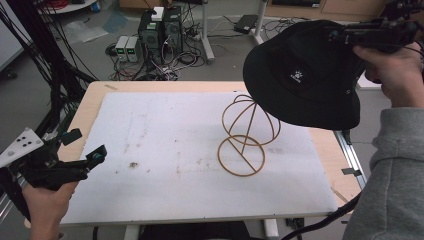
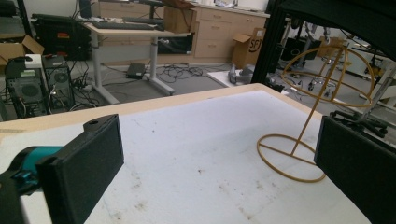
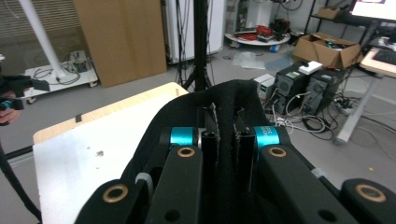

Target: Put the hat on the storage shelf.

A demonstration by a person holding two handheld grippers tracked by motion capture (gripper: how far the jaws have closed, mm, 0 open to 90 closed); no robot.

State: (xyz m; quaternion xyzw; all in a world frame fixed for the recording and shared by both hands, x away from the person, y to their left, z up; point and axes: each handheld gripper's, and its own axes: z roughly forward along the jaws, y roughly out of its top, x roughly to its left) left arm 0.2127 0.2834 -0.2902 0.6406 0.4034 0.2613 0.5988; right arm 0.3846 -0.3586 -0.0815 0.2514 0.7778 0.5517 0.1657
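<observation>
Now | right gripper (image 1: 345, 35) fingers are pinching black hat (image 1: 305, 75) brim, hanging it over wire stand (image 1: 247, 137) | left gripper (image 1: 82, 150) is idling, fingers spread, off worktop (image 1: 150, 150)

The high view looks forward and down on the white table top (image 1: 165, 150), while both gripper views sit low and close behind their jaws, sharing that top (image 2: 196, 154) (image 3: 88, 158).

At 1 o'clock in the high view the black hat (image 1: 305, 75) covers the top of the wire stand (image 1: 248, 132) and is cut by the frame's top edge in the left gripper view; the right gripper (image 3: 226, 140) jaws' tips sink into its fabric
</observation>
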